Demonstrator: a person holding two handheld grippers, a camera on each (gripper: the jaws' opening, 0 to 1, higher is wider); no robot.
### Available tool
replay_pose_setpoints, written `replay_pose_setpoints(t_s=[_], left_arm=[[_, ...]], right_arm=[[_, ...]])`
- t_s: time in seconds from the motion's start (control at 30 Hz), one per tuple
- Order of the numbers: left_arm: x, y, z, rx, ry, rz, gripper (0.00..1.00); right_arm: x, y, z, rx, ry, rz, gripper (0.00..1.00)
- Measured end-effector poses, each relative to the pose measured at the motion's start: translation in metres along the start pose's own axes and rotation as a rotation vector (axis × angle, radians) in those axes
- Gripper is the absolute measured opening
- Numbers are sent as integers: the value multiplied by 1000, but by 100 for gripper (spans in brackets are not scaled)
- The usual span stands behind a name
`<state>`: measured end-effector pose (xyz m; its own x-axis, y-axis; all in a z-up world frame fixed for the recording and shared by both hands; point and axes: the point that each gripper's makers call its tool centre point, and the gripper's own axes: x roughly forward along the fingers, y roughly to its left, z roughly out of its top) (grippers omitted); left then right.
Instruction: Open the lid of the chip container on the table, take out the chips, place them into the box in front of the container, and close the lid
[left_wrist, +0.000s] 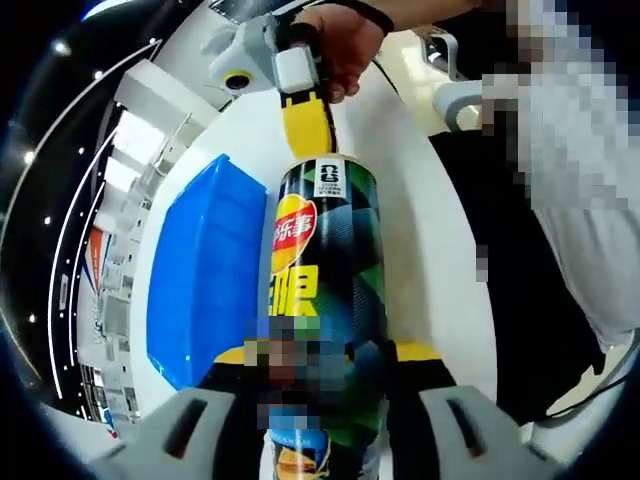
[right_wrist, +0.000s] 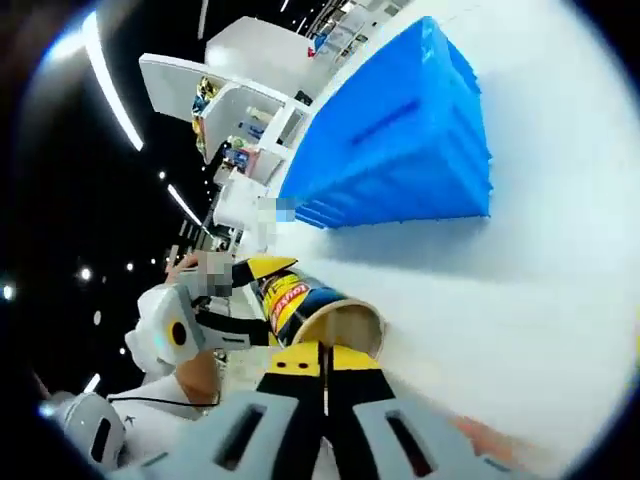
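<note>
Chip can: tall, dark green and black with a red-and-yellow logo, lying along the left gripper view from the bottom up, over a white table. Left gripper: grey jaws with yellow-and-black tips, one on each side of the can's lower body and pinching it. Right gripper: seen in the left gripper view at the can's far end, yellow fingers touching the top, a hand holding its grey-white body. Whether the can's lid is on or off cannot be told in that view. Box: blue, on the table just beside the can. In the right gripper view, the can points its pale open mouth toward the camera, with no lid over it. The right gripper has its yellow-and-black tips pressed together right at the can's rim; whether anything is held between them cannot be told. The left gripper clamps the can's far part, a hand behind it. The blue box sits on the table, near the can but apart from it.
</note>
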<state>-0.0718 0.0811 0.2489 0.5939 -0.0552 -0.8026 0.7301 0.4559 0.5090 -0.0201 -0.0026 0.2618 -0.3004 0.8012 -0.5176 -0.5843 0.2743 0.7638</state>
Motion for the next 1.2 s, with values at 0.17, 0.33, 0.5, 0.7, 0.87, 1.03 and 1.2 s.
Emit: replay_pose_setpoints(t_s=[0.17, 0.33, 0.5, 0.7, 0.87, 1.03, 1.2], left_arm=[[0, 0, 0, 14, -9, -4, 47], [0, 0, 2, 17, -15, -14, 47], [2, 4, -1, 4, -12, -16, 47], [1, 4, -4, 6, -13, -15, 47], [1, 4, -3, -4, -13, -31, 47], [1, 4, -3, -8, -14, -38, 47], [0, 4, -2, -12, -14, -45, 47]], right_arm=[[-1, -1, 1, -28, 10, -30, 0], [-4, -4, 2, -53, 6, -71, 0], [-19, -13, 4, -66, -15, -112, 0], [-37, -24, 3, -23, -38, -118, 0], [-52, -32, 2, -35, -40, -158, 0], [-67, -43, 5, -51, -46, -178, 0], [-80, -51, 6, -54, -61, -196, 0]])
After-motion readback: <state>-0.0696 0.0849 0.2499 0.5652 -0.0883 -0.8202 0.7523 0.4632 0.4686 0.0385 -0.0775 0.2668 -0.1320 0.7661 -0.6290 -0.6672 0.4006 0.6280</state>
